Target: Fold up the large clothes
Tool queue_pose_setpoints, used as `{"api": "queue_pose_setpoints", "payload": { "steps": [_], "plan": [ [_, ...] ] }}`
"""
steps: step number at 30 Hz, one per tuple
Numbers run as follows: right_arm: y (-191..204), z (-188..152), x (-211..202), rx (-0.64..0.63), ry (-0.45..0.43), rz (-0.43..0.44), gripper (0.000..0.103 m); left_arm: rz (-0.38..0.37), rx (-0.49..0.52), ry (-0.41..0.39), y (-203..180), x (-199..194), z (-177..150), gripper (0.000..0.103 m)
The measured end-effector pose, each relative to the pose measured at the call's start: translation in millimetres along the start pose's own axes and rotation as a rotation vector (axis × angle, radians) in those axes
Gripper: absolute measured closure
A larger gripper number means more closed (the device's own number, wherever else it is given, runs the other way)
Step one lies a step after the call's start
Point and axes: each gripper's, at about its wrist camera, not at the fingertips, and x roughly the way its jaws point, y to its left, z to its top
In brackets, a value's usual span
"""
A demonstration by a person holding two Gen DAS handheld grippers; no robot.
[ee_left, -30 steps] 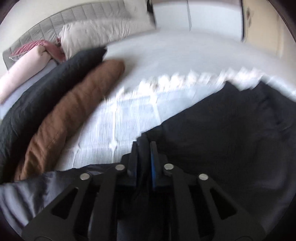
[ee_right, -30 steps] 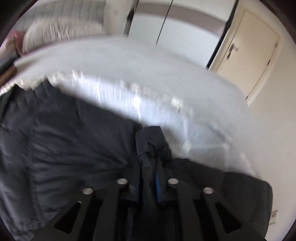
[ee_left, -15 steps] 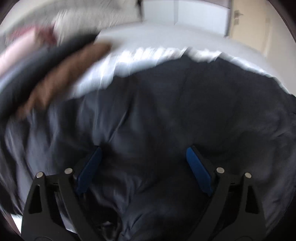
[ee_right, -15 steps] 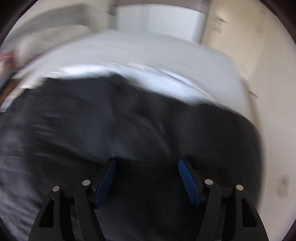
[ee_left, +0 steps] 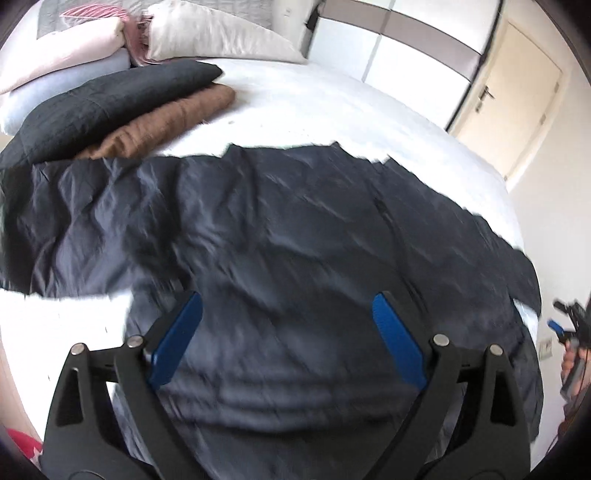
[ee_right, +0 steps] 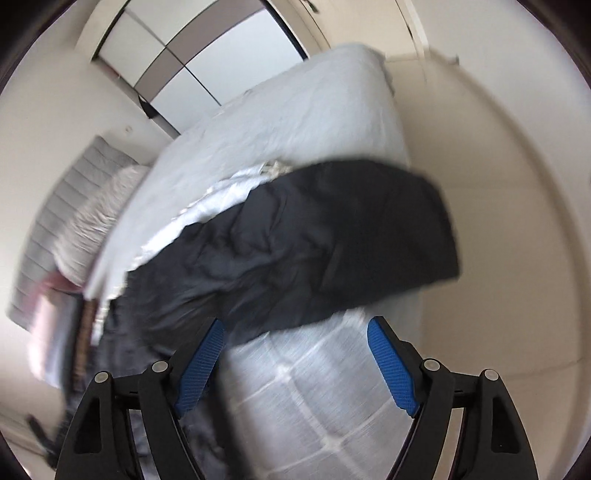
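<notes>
A large dark navy garment (ee_left: 280,229) lies spread and wrinkled across the white bed (ee_left: 332,107). My left gripper (ee_left: 288,306) hangs above its near part, open wide, blue pads apart and nothing between them. In the right wrist view the same garment (ee_right: 314,243) drapes over the bed's corner and side. My right gripper (ee_right: 295,332) is off the cloth, its jaws opening, with only the quilted white bedding (ee_right: 306,391) seen between the pads. The right gripper (ee_left: 569,325) also shows at the far right edge of the left wrist view, held by a hand.
A folded black blanket (ee_left: 103,103) and a brown one (ee_left: 162,125) lie at the bed's far left, pillows (ee_left: 207,33) behind them. A wardrobe (ee_left: 399,48) and a door (ee_left: 517,107) stand beyond the bed. A grey headboard (ee_right: 74,192) shows at left.
Both grippers were shut on bunches of the dark garment; they let go, opened wide and pulled back. The garment now lies spread on the bed. The right view has rolled sideways.
</notes>
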Motion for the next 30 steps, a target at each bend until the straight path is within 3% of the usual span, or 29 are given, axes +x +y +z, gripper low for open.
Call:
{"api": "queue_pose_setpoints", "payload": {
  "steps": [5,8,14,15,17,19,22,30],
  "plan": [
    [-18.5,-14.6,32.5,0.135,0.026,0.112,0.022,-0.047,0.029,0.019,-18.2,3.0,-32.9,0.008],
    [-23.1,-8.0,54.1,0.165,-0.052,0.140,0.021,-0.058,0.057,0.075,-22.4,18.5,-36.9,0.008],
    [-31.1,23.6,64.9,0.254,-0.171,0.091,0.025,-0.030,0.003,0.087,1.8,33.6,-33.1,0.008],
    [-33.1,28.2,69.5,0.277,-0.178,0.060,0.030,-0.009,-0.001,0.086,5.2,34.4,-32.0,0.008],
    [-35.0,38.0,78.0,0.327,-0.186,-0.038,0.050,0.002,0.004,0.084,8.1,34.2,-31.2,0.008],
    [-28.6,44.2,75.1,0.341,-0.224,-0.079,0.077,-0.002,0.006,0.086,9.8,32.5,-30.0,0.008],
    [3.9,52.8,56.2,0.264,-0.319,-0.120,0.092,-0.012,0.009,0.076,10.9,27.7,-28.0,0.008],
    [155.6,54.6,-7.2,-0.167,-0.479,-0.171,0.095,-0.076,-0.043,0.027,16.0,9.0,-19.3,0.008]
  ]
}}
